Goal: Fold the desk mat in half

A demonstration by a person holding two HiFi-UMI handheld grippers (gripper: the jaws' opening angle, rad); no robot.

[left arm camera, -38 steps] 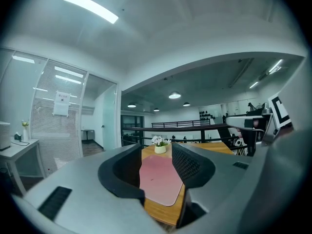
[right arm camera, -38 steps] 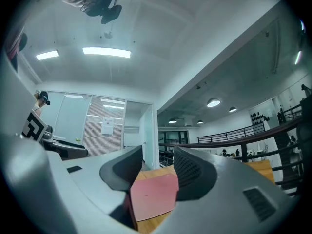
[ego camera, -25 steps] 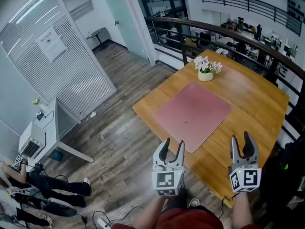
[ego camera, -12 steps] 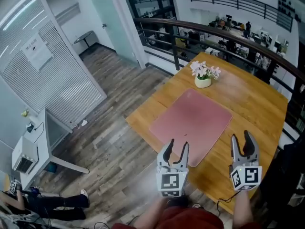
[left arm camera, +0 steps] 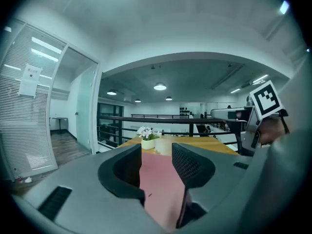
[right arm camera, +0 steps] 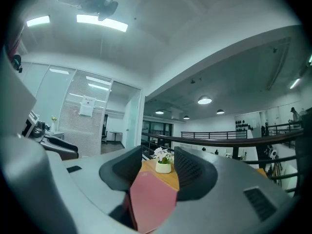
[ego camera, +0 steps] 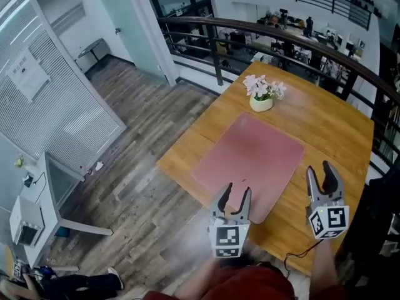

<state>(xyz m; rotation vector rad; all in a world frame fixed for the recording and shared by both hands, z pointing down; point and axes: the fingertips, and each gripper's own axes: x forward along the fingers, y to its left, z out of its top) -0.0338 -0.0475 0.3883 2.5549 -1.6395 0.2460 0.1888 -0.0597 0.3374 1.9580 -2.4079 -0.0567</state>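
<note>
Open office mezzanine with a wood floor (ego camera: 144, 167). A wooden table (ego camera: 331, 130) stands against a dark railing (ego camera: 281, 36).

Nearest the person, the left gripper (ego camera: 235, 195) hovers off the table's near edge. Its jaws are spread with nothing between them, and only the mat shows through the gap further on. The right gripper (ego camera: 320, 174) hangs over the table's near right part, jaws also spread and empty.

The pink desk mat (ego camera: 250, 161) lies flat and unfolded mid-table, with its near corner close to the table edge. The fold looks not yet started.

Past the mat, a white flower pot (ego camera: 261, 103) sits just beside its far corner. Whether they touch cannot be told.

Risks, as judged:
- The mat is thin and lies flat, so the gripper tips may scrape the table or miss the edge.
- A pinch on one side only would drag the mat instead of lifting it, likely skewing it or pulling it off the near edge.
- Uneven grabs by the two grippers would give a crooked fold.
- Carrying the near edge over toward the far one could sweep into the flowers and tip the pot.
</note>
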